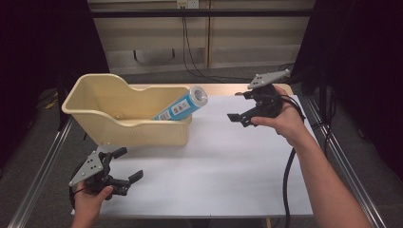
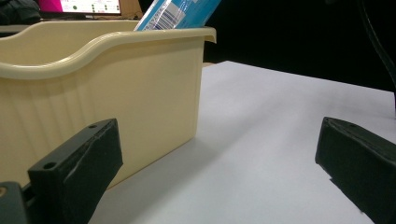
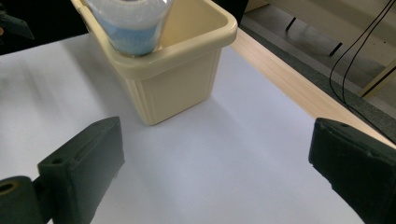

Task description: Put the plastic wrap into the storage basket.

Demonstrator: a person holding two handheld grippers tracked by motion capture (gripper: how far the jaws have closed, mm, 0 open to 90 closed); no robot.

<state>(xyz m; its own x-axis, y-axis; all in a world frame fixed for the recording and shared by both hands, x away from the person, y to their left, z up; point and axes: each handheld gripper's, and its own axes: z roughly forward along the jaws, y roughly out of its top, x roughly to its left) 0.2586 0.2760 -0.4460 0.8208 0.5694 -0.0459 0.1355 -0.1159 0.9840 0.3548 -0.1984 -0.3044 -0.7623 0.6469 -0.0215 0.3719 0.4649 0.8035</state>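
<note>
Cream bin [image 1: 142, 130] at table's [image 1: 214, 180] left | tube [image 1: 183, 107] overhangs rim | front open

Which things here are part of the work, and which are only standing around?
Part of the work:
- blue tube, leaning in the bin
- cream bin
- left gripper, open
- right gripper, open

Only standing around:
- black cables behind the table
- white table

Cream-yellow bin [image 1: 124, 124], blue-and-white printed tube [image 1: 183, 108], white table [image 1: 228, 161], black grippers
</note>
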